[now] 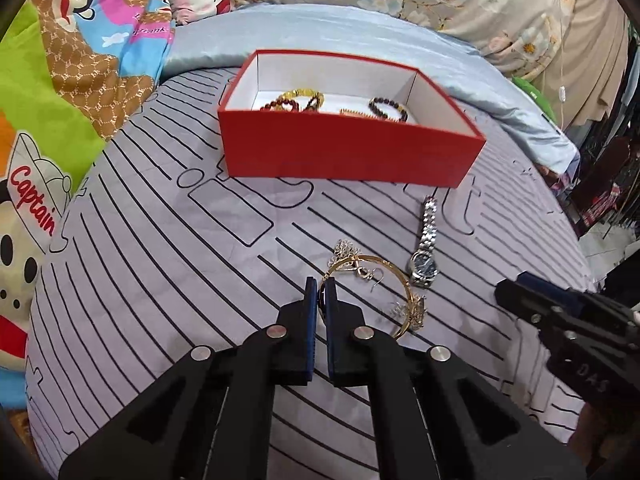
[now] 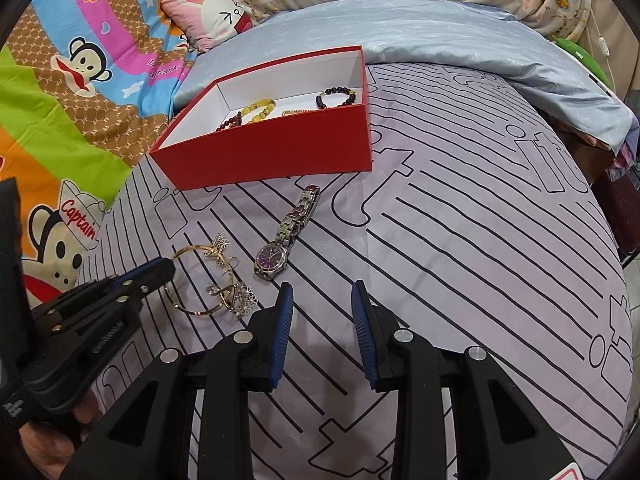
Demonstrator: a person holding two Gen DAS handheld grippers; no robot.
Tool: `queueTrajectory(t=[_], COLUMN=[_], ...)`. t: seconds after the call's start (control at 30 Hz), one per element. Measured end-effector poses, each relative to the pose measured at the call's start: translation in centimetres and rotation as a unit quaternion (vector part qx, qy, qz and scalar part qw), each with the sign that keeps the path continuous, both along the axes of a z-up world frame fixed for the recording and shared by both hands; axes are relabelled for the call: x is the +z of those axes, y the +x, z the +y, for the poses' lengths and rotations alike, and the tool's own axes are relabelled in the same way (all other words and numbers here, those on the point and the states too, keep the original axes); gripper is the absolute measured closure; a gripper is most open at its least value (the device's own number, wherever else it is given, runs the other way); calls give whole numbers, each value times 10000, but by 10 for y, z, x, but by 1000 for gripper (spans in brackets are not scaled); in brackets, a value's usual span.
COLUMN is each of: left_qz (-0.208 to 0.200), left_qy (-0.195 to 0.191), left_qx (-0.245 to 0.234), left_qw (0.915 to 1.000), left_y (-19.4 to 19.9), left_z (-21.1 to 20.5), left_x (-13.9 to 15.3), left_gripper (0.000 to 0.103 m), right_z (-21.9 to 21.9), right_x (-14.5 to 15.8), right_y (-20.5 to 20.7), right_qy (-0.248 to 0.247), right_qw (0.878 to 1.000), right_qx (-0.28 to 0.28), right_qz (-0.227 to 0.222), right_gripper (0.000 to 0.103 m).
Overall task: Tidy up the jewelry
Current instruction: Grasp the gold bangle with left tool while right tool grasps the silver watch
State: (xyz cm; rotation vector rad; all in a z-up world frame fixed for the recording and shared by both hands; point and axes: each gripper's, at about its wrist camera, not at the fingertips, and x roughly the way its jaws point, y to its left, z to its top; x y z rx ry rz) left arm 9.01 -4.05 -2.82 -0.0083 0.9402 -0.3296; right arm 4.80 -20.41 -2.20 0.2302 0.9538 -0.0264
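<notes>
While beaded bracelets [image 1: 304,100] already lie in red box [image 1: 344,152], left gripper [image 1: 320,292] fingers clench gold bangle [image 1: 404,292]; right gripper [image 2: 322,300] released, empty; wristwatch [image 1: 425,256], earrings left on bed.

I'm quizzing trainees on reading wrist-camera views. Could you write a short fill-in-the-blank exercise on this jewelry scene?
1. The beaded bracelets lie inside the ____ box.
2. The left gripper is shut on the rim of the gold ____.
3. The wristwatch lies on the striped bedsheet, ____ the box.
4. The right gripper is ____, with nothing between its fingers.

Missing words: red; bangle; outside; open
</notes>
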Motion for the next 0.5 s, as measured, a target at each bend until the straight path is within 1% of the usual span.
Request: queueTrajectory(t=[0.1, 0.23, 0.5], left_qz=[-35, -83, -61], left_qy=[-141, -211, -205], left_qx=[46, 85, 165], left_qw=[9999, 9997, 9996], left_y=[-4, -5, -3], left_z=[7, 13, 18], left_x=[11, 20, 21], left_gripper=[100, 100, 100], right_z=[2, 6, 13], right_x=[2, 3, -2], right_y=[-1, -1, 14], right_qy=[1, -11, -37], right_qw=[10000, 10000, 9999], right_qx=[17, 47, 122], right_qz=[-18, -34, 13], right_gripper=[73, 73, 73])
